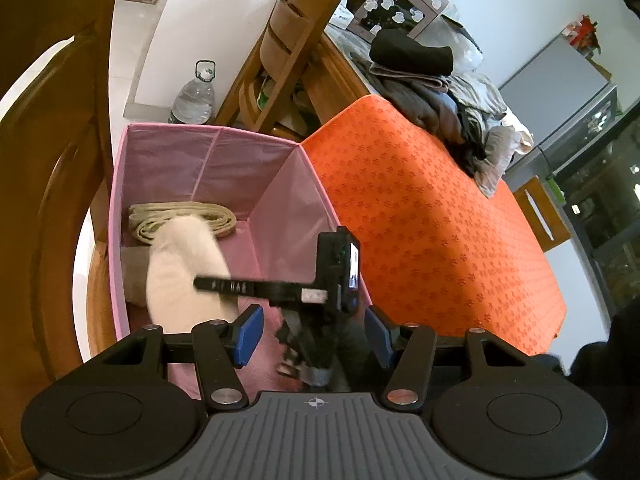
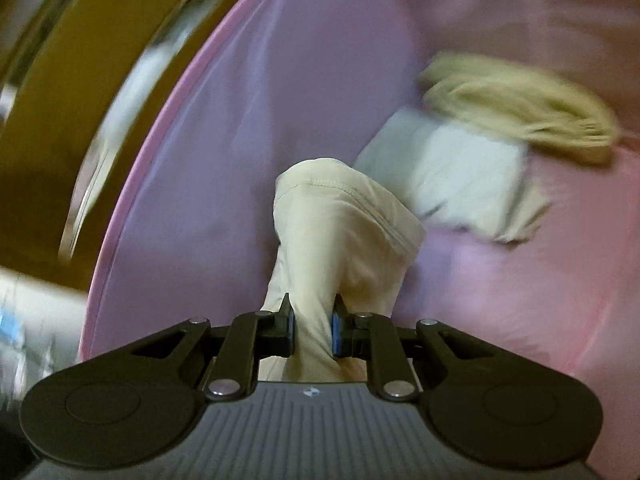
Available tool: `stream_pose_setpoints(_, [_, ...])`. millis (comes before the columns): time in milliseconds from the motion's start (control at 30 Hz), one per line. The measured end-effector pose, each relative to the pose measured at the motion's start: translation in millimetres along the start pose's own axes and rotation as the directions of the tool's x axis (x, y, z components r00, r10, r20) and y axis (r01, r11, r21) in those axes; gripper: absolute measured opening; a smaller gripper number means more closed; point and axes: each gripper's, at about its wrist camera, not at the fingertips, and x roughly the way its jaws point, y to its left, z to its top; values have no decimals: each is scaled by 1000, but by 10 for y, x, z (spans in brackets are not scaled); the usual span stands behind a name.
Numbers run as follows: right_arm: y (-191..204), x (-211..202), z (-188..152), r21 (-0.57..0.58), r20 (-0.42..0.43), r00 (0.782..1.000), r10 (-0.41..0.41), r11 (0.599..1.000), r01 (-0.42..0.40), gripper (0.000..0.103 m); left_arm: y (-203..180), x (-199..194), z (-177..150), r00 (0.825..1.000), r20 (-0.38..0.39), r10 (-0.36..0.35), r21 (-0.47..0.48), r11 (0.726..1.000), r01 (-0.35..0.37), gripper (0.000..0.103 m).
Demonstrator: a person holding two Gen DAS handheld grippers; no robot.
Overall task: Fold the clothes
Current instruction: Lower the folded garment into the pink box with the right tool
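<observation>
My right gripper (image 2: 313,330) is shut on a folded cream garment (image 2: 344,224), which hangs inside the pink fabric bin (image 2: 224,184). In the left wrist view that cream garment (image 1: 180,276) shows over the pink bin (image 1: 208,152), with the right gripper's body (image 1: 336,272) above it. A folded khaki garment (image 2: 516,108) and a folded white piece (image 2: 452,184) lie on the bin floor; the khaki garment (image 1: 180,218) lies at the far side. My left gripper (image 1: 314,334) is open over the bin's near edge, with nothing between its fingers.
An orange patterned mat (image 1: 432,216) covers the table to the right of the bin. A heap of grey and dark clothes (image 1: 448,104) lies at its far end. A wooden chair (image 1: 288,48) and a water bottle (image 1: 196,96) stand behind the bin.
</observation>
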Motion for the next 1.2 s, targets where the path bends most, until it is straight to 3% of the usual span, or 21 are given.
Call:
stream_pose_setpoints(100, [7,260,127,-109,-143,989,36,993,-52,19,-25,-32,27,1000,29,-5,0,1000,5,58])
stream_pose_setpoints(267, [-331,560,357,-141,-241,970,38,987,-74,19,-68,-95,17,997,78,-2,-23,1000,3,58])
stream_pose_setpoints(433, [-503,495,496,-124,-212,976,-52,992,25,19,-89,-152,-45,992,120,40,-68,997,-32,58])
stream_pose_setpoints(667, [-632,372,517,-109,-159,967,-197,977,181,21,-44,-152,-117,981,154,120,-171,981,-93,58])
stream_pose_setpoints(733, [-634,373,512,-130,-130,956,-261,961,245,30,-34,-126,-112,979,162,125,-190,977,-93,58])
stream_pose_setpoints(900, [-570,408,485,-161,-101,940,-327,937,309,48,-67,-9,-64,978,171,119,-195,977,-85,58])
stream_pose_setpoints(1133, [-481,456,447,-200,-56,909,-414,896,396,49,-70,80,-71,983,149,111,-179,980,-84,58])
stream_pose_setpoints(1200, [-455,470,436,-210,-42,898,-438,883,420,45,-64,81,-68,983,148,109,-175,981,-83,58])
